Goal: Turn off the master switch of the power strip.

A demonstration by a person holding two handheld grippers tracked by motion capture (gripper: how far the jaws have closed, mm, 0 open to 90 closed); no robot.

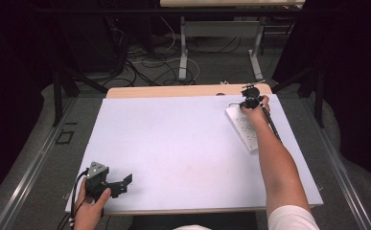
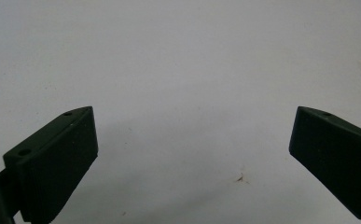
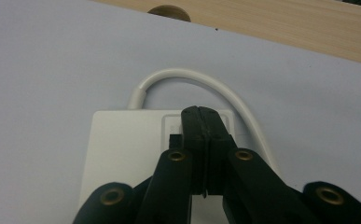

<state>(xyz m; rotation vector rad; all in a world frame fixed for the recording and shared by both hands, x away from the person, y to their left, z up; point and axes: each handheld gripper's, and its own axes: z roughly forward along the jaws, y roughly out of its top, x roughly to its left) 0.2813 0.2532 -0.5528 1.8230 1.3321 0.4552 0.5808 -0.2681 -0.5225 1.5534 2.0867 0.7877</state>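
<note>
Right gripper [image 3: 205, 116], jaws clenched together on nothing, tips set on the cord end of a white power strip [image 1: 243, 125], probably to press its switch with one narrow point. The strip lies at the far right of the white table [image 1: 173, 143]; flat, rectangular, its white cord [image 3: 192, 77] looping away. Left gripper [image 2: 192, 158] idles, jaws released, at the near left.
</note>
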